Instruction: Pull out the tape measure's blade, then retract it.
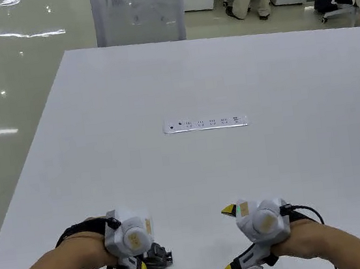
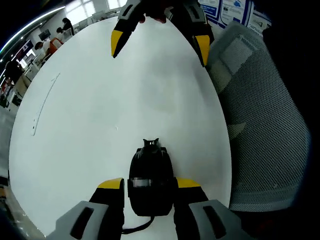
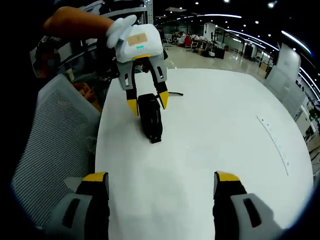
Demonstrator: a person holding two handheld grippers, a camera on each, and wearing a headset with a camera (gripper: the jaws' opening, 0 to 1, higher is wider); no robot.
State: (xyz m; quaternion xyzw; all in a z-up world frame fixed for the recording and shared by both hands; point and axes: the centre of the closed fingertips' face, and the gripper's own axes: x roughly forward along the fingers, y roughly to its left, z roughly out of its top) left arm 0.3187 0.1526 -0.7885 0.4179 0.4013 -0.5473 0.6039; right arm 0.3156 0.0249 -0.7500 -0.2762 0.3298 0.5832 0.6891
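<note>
left hand-held gripper (image 3: pixel 146 102): clamped on tape measure (image 3: pixel 150 120) | right hand-held gripper (image 3: pixel 160 180): jaws apart, near tape measure, not touching it

A white workbench (image 1: pixel 288 160) stands on glossy pale floor (image 1: pixel 8 77), a mesh chair (image 2: pixel 265 125) beside it.

Your tabletop (image 1: pixel 278 76) is plain white and smooth. A flat white power strip (image 1: pixel 205 123) lies on it near the middle, its long side running across your view. Close to your edge, the black tape measure (image 2: pixel 150 175) rests on the surface.
</note>
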